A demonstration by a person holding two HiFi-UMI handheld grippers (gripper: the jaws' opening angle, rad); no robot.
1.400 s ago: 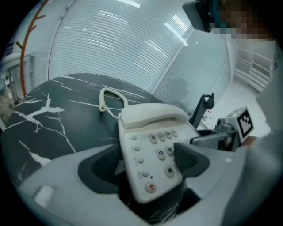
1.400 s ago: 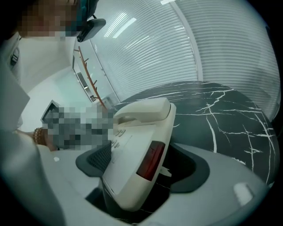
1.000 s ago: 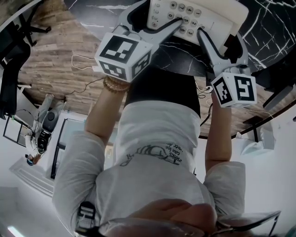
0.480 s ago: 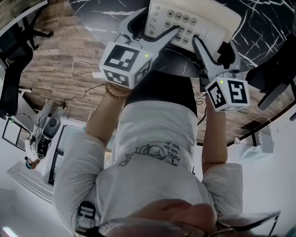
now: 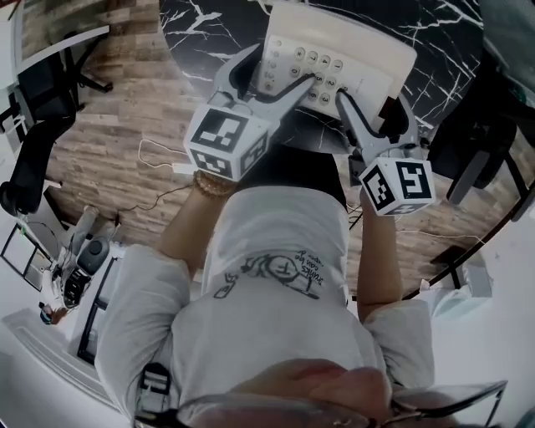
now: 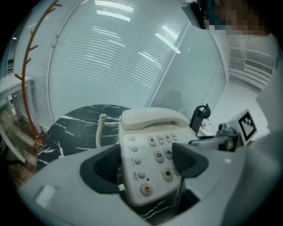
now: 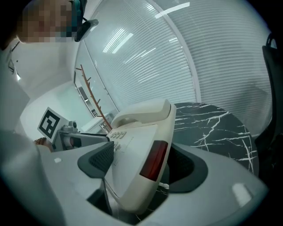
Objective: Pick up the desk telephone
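Observation:
A cream desk telephone (image 5: 334,58) with its handset on the cradle is tilted above a round black marble table (image 5: 209,25). My left gripper (image 5: 280,71) is shut on the phone's left keypad side, one jaw over the buttons. My right gripper (image 5: 372,104) is shut on its right edge. In the left gripper view the telephone (image 6: 150,163) sits between the dark pads (image 6: 104,167) of the left gripper (image 6: 146,165), with its coiled cord (image 6: 101,128) behind it. In the right gripper view the right gripper (image 7: 141,165) clamps the telephone (image 7: 132,145) by its side.
Wooden floor (image 5: 109,142) surrounds the table, with thin cables (image 5: 159,159) lying on it. A black office chair (image 5: 42,109) stands at the left and another chair (image 5: 476,142) at the right. A glass wall with blinds (image 6: 115,57) and a red-brown coat stand (image 6: 31,79) lie beyond the table.
Both grippers, still shut on the telephone, have shifted down in the head view toward the person. More of the marble table now shows beyond the phone.

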